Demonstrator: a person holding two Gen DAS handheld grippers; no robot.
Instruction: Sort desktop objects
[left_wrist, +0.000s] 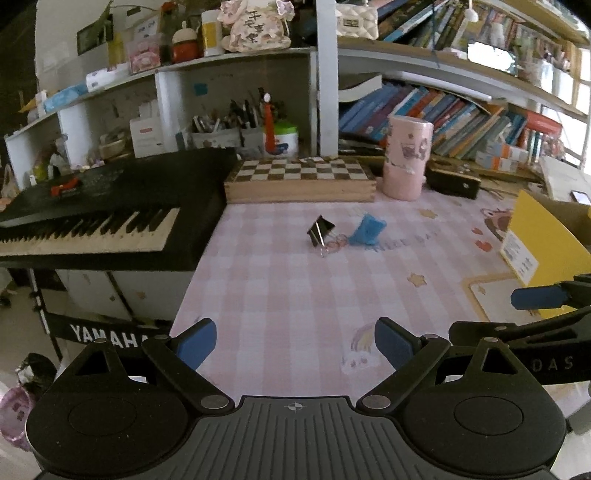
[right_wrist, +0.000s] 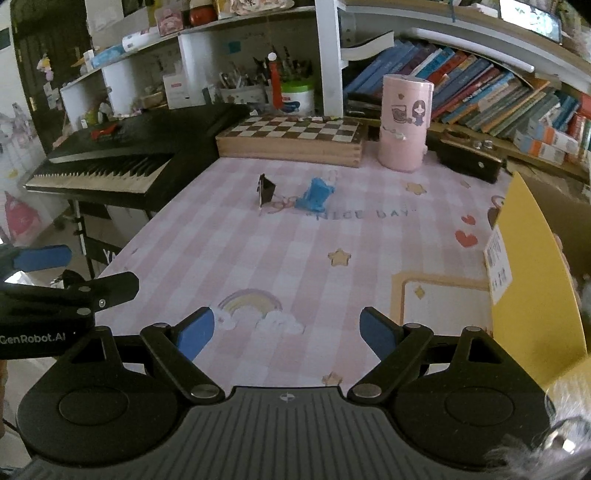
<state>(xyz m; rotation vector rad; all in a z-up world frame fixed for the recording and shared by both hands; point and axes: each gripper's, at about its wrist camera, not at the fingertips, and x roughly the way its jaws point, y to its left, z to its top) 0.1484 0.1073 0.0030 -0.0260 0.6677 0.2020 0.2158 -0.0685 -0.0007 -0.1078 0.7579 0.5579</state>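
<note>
A black binder clip (left_wrist: 320, 231) (right_wrist: 266, 190) stands on the pink checked desk mat (left_wrist: 280, 295) (right_wrist: 258, 251), far ahead of both grippers. Right beside it lies a small blue object (left_wrist: 366, 229) (right_wrist: 316, 193), with thin pinkish loops between the two. My left gripper (left_wrist: 295, 345) hovers over the mat's near edge, open, nothing between its blue pads. My right gripper (right_wrist: 286, 334) hangs open and empty above the rainbow print. In each wrist view the other gripper's blue finger (left_wrist: 537, 297) (right_wrist: 42, 257) shows at the side.
A wooden chessboard box (left_wrist: 300, 181) (right_wrist: 291, 140) and a pink cylindrical container (left_wrist: 406, 157) (right_wrist: 404, 122) stand at the mat's back. A black keyboard (left_wrist: 96, 218) (right_wrist: 114, 162) borders the left. A yellow box (left_wrist: 543, 247) (right_wrist: 532, 288) stands on the right. Shelves with books and pen holders rise behind.
</note>
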